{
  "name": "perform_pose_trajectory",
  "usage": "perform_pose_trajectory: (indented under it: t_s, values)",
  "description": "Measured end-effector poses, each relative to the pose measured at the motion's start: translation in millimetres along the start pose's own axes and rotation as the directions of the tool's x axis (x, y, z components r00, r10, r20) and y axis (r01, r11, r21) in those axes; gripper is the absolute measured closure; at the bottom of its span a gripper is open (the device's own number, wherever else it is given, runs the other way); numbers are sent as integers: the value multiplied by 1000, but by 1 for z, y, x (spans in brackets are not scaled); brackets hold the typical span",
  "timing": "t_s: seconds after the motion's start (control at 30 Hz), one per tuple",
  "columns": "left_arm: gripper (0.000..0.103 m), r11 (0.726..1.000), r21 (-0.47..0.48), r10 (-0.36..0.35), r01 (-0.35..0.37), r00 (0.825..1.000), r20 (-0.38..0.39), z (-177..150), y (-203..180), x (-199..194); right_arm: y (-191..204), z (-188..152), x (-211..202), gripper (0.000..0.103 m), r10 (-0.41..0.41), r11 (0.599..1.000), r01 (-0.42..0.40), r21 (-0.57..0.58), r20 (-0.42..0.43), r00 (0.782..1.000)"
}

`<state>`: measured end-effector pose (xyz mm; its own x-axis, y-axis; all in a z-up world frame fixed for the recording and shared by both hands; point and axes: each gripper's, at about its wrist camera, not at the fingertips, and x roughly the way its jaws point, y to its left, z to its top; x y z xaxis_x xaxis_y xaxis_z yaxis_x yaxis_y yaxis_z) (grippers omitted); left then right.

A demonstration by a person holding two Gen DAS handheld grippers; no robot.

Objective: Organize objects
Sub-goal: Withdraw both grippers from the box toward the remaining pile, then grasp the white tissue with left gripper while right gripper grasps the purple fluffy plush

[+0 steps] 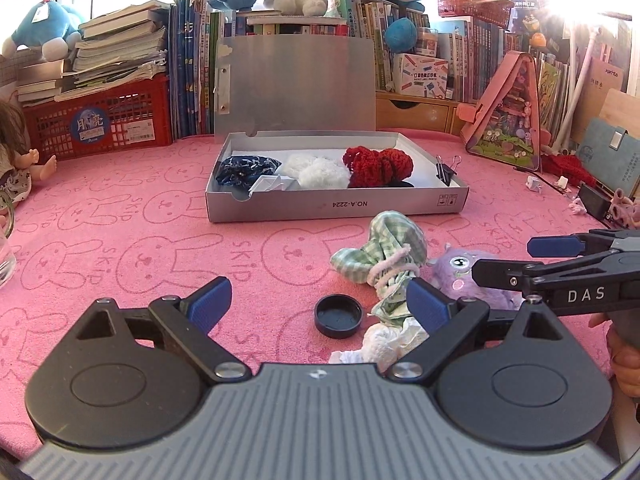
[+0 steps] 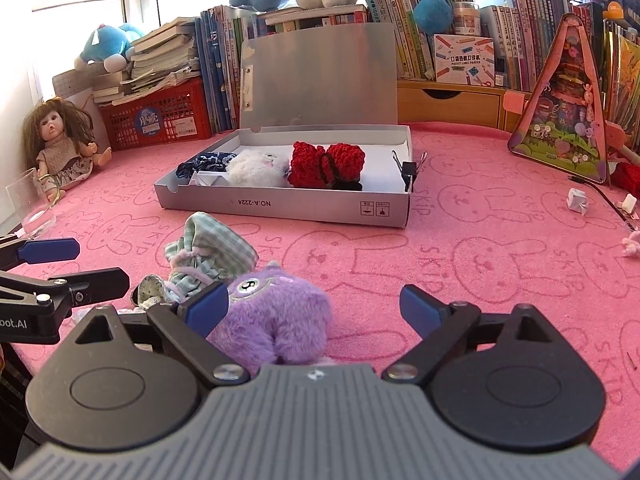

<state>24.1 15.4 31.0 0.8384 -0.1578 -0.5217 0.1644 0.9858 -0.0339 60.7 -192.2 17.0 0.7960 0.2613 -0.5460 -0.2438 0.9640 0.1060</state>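
Purple plush (image 2: 276, 312) sits between the right gripper (image 2: 314, 304) fingers, spread wide, off-centre toward the left pad. Shift left, close on its body, then carry to the grey box (image 2: 280, 204). Left gripper (image 1: 318, 300) also spread, empty.

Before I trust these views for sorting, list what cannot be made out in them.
- Black item under the red crocheted piece in the grey box: mostly covered, both views.
- Purple plush toy: near end hidden behind the right gripper body; in the left view that gripper crosses it.
- Crumpled white tissue: partly behind the left gripper's finger.
- Glass: cut by the left view's edge.
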Motion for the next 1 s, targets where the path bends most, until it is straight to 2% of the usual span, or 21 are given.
perform_pose_trajectory:
  t_s: [0.13, 0.27, 0.4, 0.5, 0.57, 0.67, 0.77, 1.0]
  values:
    - [7, 1000, 1, -26, 26, 1000, -15, -6, -5, -2, 3, -3, -1, 6, 10, 1000, -10, -19, 2, 1000]
    - [8, 997, 4, -82, 82, 996, -41, -14, -13, -3, 4, -5, -2, 5, 11, 1000, -11, -30, 1, 1000]
    - [11, 995, 23, -98, 100, 994, -54, -19, -22, 1, 1, -5, -3, 5, 11, 1000, -11, -10, 3, 1000]
    - [20, 994, 17, -107, 109, 992, -61, -20, -27, 6, -1, -4, -4, 5, 5, 1000, -5, -3, 7, 1000]
    - [32, 994, 9, -107, 108, 992, -71, -20, -28, 12, -1, -4, -4, 5, 4, 1000, -4, -5, 9, 1000]
    - [45, 996, 1, -91, 92, 992, -87, -22, -30, 17, -1, -4, -5, 5, 5, 1000, -5, -6, 8, 1000]
    - [52, 996, 5, -92, 92, 993, -80, -22, -28, 14, 0, -6, -4, 5, 17, 1000, -17, -11, 4, 1000]
    - [52, 998, 37, -45, 47, 997, -63, -21, -15, 1, 12, -7, -1, 5, 68, 996, -68, -64, -2, 998]
